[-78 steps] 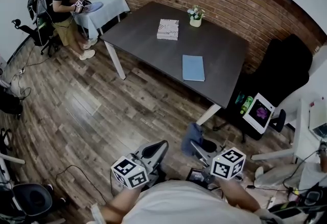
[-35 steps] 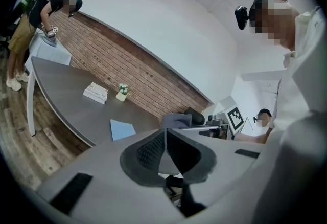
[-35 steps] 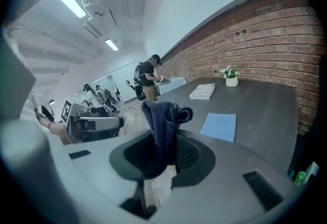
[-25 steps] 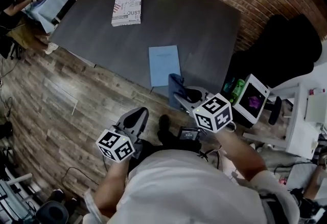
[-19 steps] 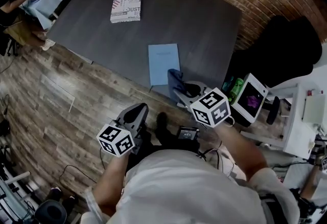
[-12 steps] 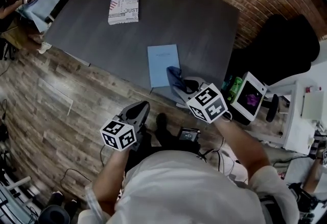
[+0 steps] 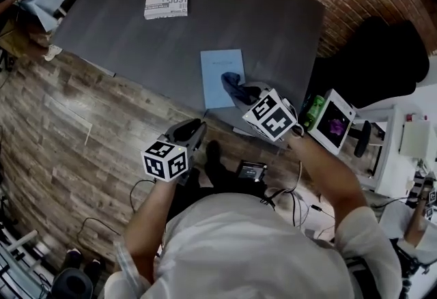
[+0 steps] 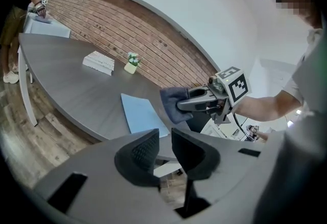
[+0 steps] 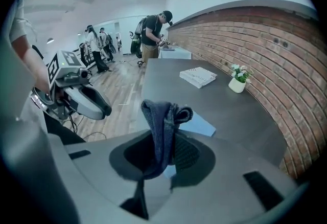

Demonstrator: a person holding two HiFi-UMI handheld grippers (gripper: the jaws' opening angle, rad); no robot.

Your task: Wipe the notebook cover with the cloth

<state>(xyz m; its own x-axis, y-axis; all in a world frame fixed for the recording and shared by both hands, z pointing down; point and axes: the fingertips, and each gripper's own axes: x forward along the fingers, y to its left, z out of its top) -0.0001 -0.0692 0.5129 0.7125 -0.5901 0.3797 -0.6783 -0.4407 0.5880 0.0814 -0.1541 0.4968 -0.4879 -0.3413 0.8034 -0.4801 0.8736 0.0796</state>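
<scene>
The right tool (image 9: 164,152) is clamped on the dark cloth (image 9: 162,115), which is held at a corner of the blue notebook (image 7: 220,76), presumably for wiping. The notebook lies flat by the near edge of the surface (image 7: 136,38). The left tool (image 8: 162,149), narrowly parted and empty, is held clear.

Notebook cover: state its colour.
The notebook is plain light blue, clearest in the head view.

Grey left gripper (image 8: 163,141) and right gripper (image 9: 166,149) bear black-and-white marker cubes (image 7: 165,159); the shirt (image 7: 252,250) is white.
</scene>
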